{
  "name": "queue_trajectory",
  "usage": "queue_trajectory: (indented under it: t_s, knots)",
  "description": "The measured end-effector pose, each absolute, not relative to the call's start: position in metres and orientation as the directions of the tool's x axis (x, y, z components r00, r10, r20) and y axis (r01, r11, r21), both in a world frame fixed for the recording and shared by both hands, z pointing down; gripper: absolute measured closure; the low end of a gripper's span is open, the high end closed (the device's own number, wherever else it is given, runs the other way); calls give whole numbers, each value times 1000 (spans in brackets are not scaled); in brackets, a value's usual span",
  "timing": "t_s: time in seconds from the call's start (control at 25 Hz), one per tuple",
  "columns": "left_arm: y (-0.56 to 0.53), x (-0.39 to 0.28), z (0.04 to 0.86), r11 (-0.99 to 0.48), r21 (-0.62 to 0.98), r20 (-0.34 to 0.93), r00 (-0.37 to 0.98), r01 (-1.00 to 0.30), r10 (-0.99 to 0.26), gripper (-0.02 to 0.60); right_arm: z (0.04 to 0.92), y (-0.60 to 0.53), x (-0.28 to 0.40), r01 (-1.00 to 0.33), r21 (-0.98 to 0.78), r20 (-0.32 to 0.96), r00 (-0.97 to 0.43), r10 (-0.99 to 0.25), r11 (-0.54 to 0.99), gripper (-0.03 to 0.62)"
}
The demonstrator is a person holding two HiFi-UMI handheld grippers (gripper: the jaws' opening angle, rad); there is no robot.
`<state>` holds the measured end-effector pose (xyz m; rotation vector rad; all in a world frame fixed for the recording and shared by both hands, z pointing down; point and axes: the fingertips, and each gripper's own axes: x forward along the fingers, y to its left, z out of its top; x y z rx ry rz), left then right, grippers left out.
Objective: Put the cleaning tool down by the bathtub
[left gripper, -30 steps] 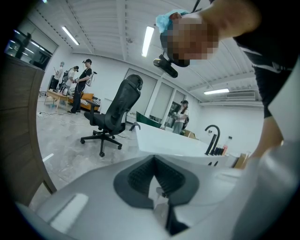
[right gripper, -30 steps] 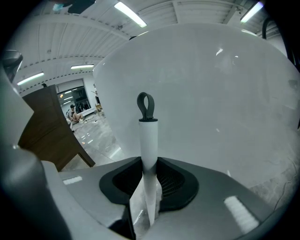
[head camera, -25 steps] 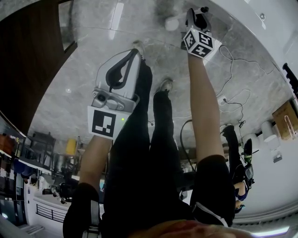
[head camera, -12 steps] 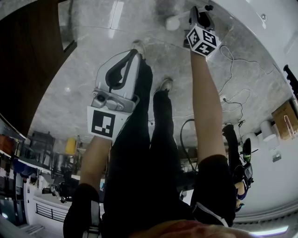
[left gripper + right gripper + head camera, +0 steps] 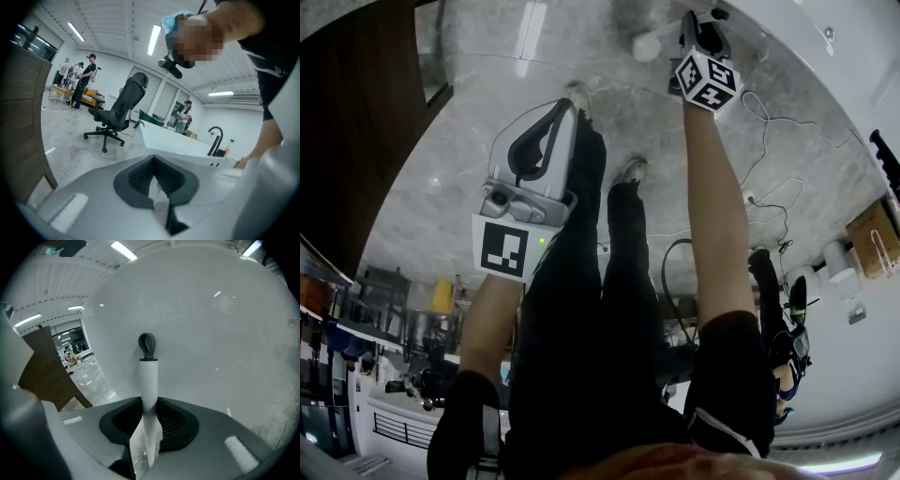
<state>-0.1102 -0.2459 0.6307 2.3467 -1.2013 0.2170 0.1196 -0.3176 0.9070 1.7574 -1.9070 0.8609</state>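
Note:
The cleaning tool's white handle [image 5: 149, 380] ends in a dark hanging loop [image 5: 146, 347] and rises from between my right gripper's jaws. My right gripper [image 5: 149, 423] is shut on that handle, right in front of the bathtub's white wall [image 5: 211, 324]. In the head view my right gripper [image 5: 694, 21] is stretched far forward to the tub's white edge [image 5: 806, 37]. A white rounded piece [image 5: 645, 46] shows just left of it; I cannot tell whether it belongs to the tool. My left gripper [image 5: 572, 105] hangs shut and empty over the person's left leg, its pads together [image 5: 157, 185].
Cables [image 5: 769, 122] trail over the grey marble floor right of the arm. A dark wooden panel [image 5: 356, 112] stands at the left, a cardboard box [image 5: 877, 239] at the right. The left gripper view shows an office chair [image 5: 117, 115], a black tap [image 5: 214, 138] and people [image 5: 84, 75] far off.
My right gripper has edged slightly further toward the tub with the handle still in it. The left gripper has barely shifted.

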Motion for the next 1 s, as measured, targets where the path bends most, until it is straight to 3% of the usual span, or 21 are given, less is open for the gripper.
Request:
queue_trajectory:
  t_s: [1.0]
  knots:
    - [-238,-117,622,-485,356,343,595,-799,-727,575,899,-307,126,-983,-182,675,-103,-730,-30,409]
